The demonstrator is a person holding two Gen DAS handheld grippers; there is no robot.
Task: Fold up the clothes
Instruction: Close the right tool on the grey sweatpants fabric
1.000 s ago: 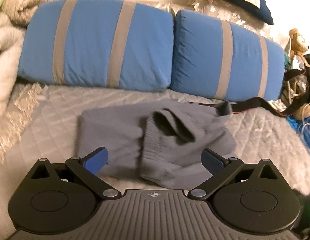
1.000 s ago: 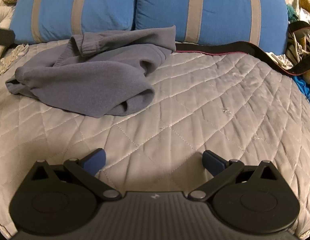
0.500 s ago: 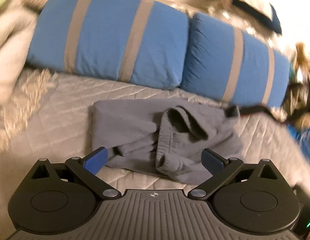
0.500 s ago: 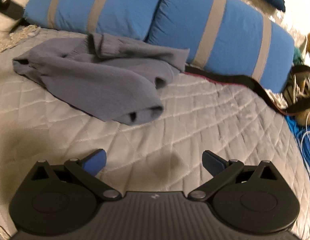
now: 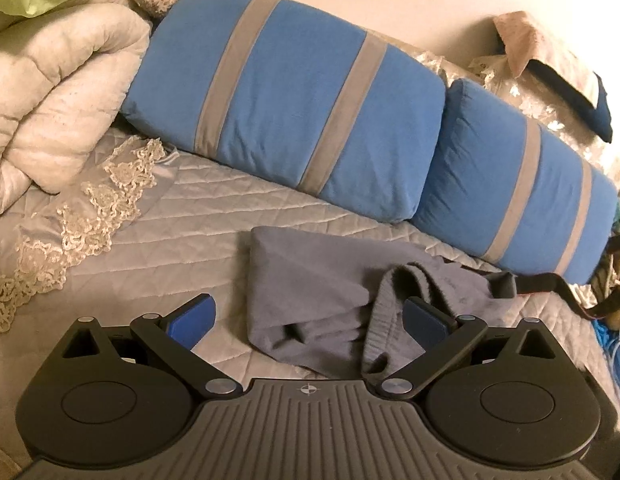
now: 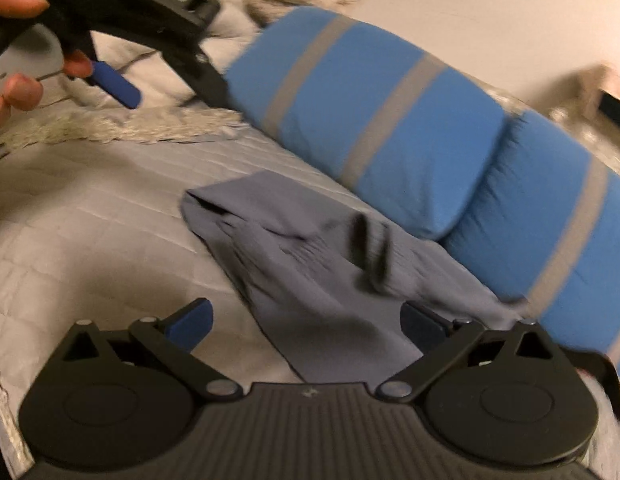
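A grey fleece garment lies crumpled and partly folded on the quilted bedspread, just before the pillows; a ribbed hem curls up at its right. My left gripper is open, low over the garment's near edge, holding nothing. In the right wrist view the same garment stretches diagonally, and my right gripper is open above its near end. The left gripper, held by a hand, shows at the upper left there with one blue pad visible.
Two blue pillows with grey stripes stand behind the garment. A rolled white duvet and a lace-edged cloth lie at the left. A black strap and blue cable are at the right.
Both views have swung and tilted. My right gripper has moved left, so the garment now lies between its fingers. The left gripper has come into the right wrist view at the upper left.
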